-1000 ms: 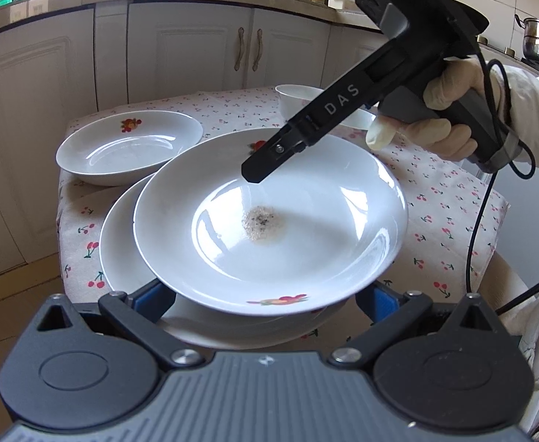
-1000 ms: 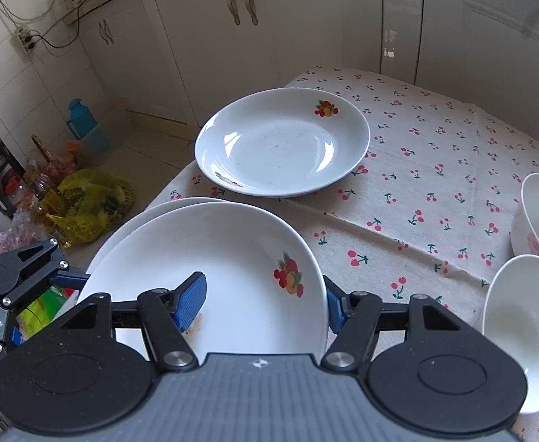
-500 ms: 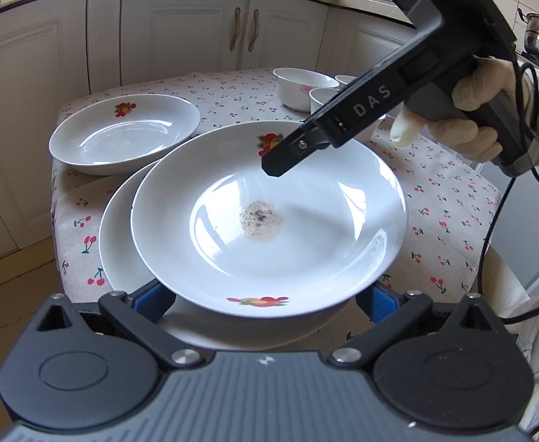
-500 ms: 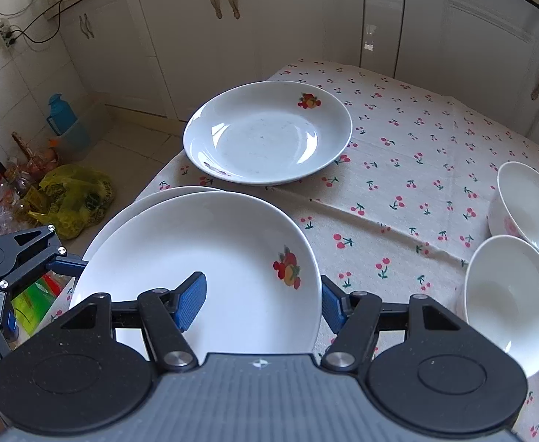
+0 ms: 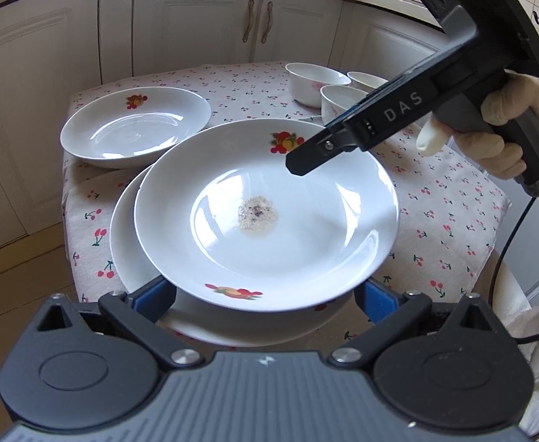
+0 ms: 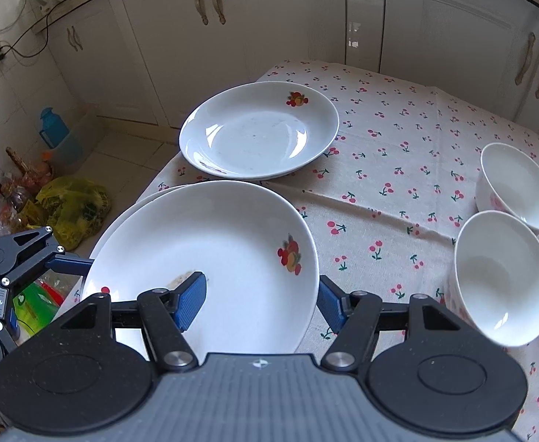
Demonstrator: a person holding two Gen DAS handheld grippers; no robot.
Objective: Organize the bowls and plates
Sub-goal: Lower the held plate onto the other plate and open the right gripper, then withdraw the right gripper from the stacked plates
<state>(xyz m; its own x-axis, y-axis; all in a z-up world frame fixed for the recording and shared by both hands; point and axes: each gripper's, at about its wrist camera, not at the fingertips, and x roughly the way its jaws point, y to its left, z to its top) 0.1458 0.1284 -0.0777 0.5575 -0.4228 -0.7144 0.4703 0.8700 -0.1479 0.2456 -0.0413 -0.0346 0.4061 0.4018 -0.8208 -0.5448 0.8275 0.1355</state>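
Note:
A white fruit-print plate (image 5: 306, 243) with a dried residue spot at its centre lies on a second plate (image 5: 125, 243) at the table's near corner. My left gripper (image 5: 265, 296) has its jaws wide apart, and the top plate's near rim hides the pad tips. My right gripper (image 6: 260, 293) is open and straddles the top plate (image 6: 232, 243) at its rim, one pad over the inside and one outside. Seen from the left wrist, the right gripper (image 5: 298, 164) hangs just above the plate's far right side. A third plate (image 6: 258, 136) lies alone further back. Two white bowls (image 6: 516, 184) (image 6: 501, 276) stand to the right.
A cherry-print cloth (image 6: 398, 140) covers the small table, which white cabinets (image 6: 210, 55) surround closely. A gloved hand (image 5: 501, 140) holds the right gripper, with its cable trailing. On the floor to the left are a yellow bag (image 6: 74, 206) and a blue jug (image 6: 53, 129).
The right gripper's tip has drifted right across the top plate, toward its far right rim. Both views have tilted slightly. The plates and bowls have not shifted.

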